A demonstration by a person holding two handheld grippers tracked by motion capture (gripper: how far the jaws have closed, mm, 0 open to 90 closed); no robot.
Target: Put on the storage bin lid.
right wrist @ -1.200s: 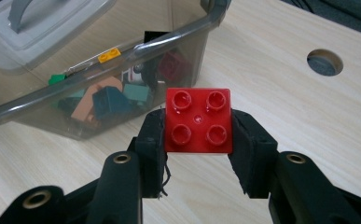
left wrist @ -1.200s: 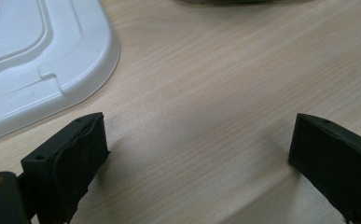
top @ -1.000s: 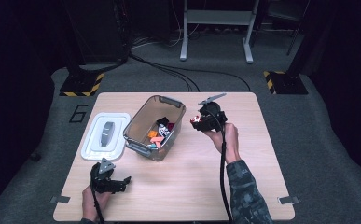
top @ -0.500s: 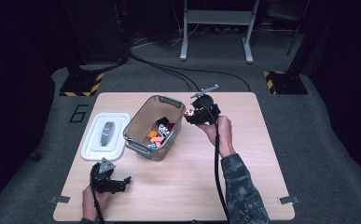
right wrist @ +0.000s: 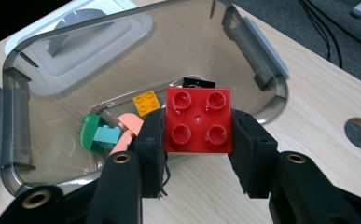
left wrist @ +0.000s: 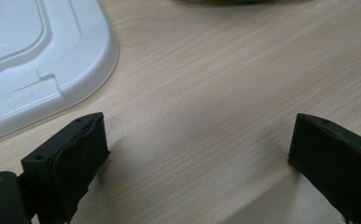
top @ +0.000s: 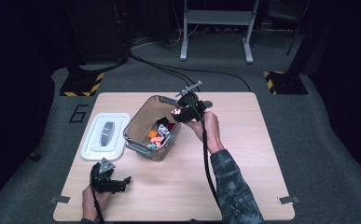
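Above the clear plastic bin (right wrist: 262, 65) holding orange, green, teal and pink bricks, the right gripper (right wrist: 197, 140) clamps a red four-stud brick (right wrist: 197, 120); the left gripper (left wrist: 197, 154) rests wide open, empty, on the counter (left wrist: 215, 93).

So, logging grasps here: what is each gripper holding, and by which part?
The right gripper clamps a red four-stud brick by two opposite side faces. The left gripper is open, holding nothing.

The lid (top: 104, 136) is laid flat on the table (top: 243, 163) just left of the bin (top: 143, 142), in which several bricks (top: 158, 135) are heaped.
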